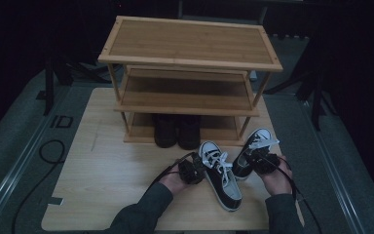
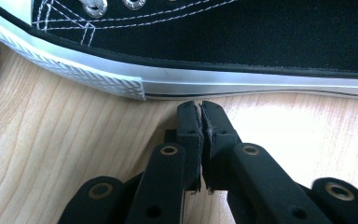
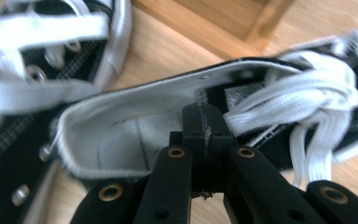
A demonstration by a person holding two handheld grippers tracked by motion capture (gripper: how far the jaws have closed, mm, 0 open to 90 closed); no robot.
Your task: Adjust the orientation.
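Observation:
Two black-and-white sneakers lie on the wooden board in front of a shoe rack. The left sneaker (image 1: 225,184) lies flat with its toe toward me; its white sole (image 2: 177,81) runs just beyond my left gripper (image 2: 200,109), which is shut and empty on the board beside it (image 1: 191,170). The right sneaker (image 1: 256,141) is tipped on its side, its white-lined opening (image 3: 121,135) facing my right gripper (image 3: 204,116). That gripper (image 1: 263,161) is shut, its tips over the opening next to the white laces (image 3: 298,98). I see nothing thick between its jaws.
A three-shelf bamboo shoe rack (image 1: 190,41) stands at the back of the board (image 1: 102,170). A pair of dark boots (image 1: 177,131) sits on its lowest shelf. A cable (image 1: 48,151) loops on the grey floor at left.

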